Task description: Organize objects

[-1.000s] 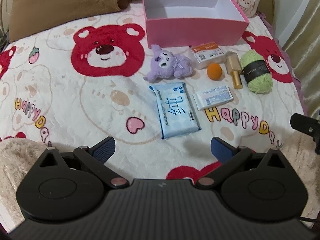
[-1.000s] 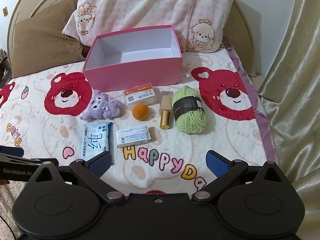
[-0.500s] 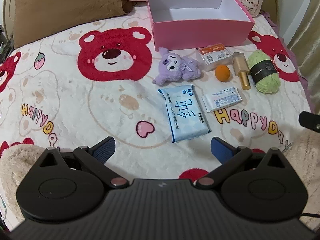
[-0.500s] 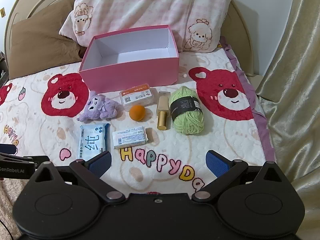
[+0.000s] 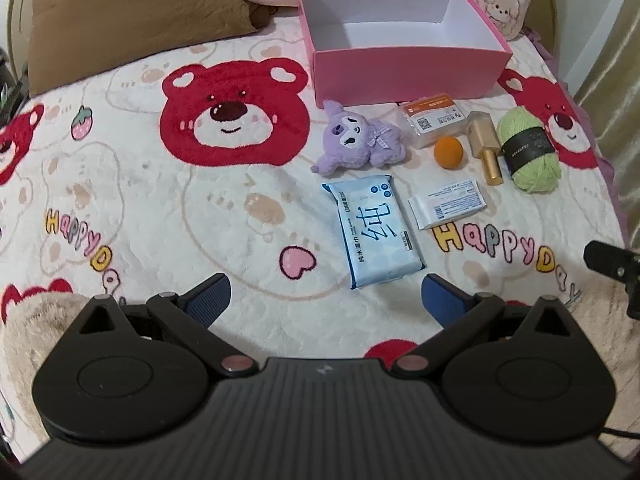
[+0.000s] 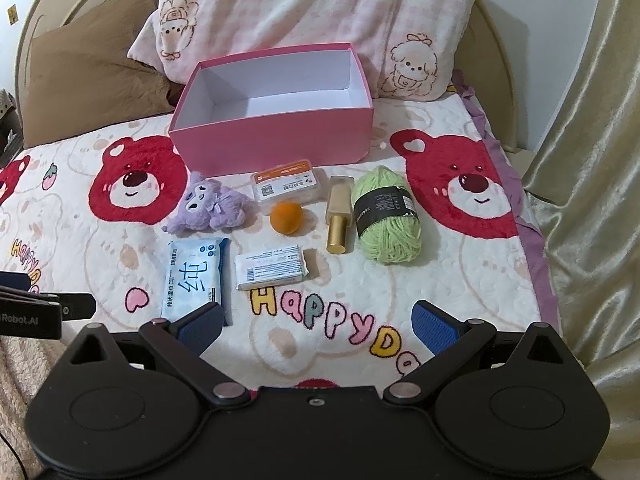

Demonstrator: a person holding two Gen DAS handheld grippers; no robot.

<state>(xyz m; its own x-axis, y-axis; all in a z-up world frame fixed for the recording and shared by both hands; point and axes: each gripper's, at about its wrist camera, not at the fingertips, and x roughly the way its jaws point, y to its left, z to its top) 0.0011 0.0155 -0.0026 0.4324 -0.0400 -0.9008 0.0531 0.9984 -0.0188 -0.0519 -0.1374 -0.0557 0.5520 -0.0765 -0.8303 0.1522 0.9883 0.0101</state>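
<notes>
An empty open pink box (image 5: 404, 68) (image 6: 272, 140) stands at the back of the bed. In front of it lie a purple plush toy (image 5: 360, 142) (image 6: 210, 210), a clear case with an orange label (image 5: 434, 120) (image 6: 288, 186), an orange ball (image 5: 449, 152) (image 6: 286, 218), a gold bottle (image 5: 486, 146) (image 6: 339, 214), green yarn (image 5: 528, 154) (image 6: 386, 216), a blue wipes pack (image 5: 374, 230) (image 6: 194, 276) and a white packet (image 5: 448, 204) (image 6: 272, 272). My left gripper (image 5: 326, 296) and right gripper (image 6: 318, 322) are open, empty, and hover short of the objects.
The bed has a white blanket with red bears (image 5: 232, 120). A brown pillow (image 5: 132, 20) and a pink patterned pillow (image 6: 312, 20) lie behind the box. A gold curtain (image 6: 592, 160) hangs to the right. The bed's right edge (image 6: 536, 240) is near the yarn.
Both views have shifted slightly as the grippers moved a little back and left relative to the objects. Nothing on the bed has moved. Both grippers stay open.
</notes>
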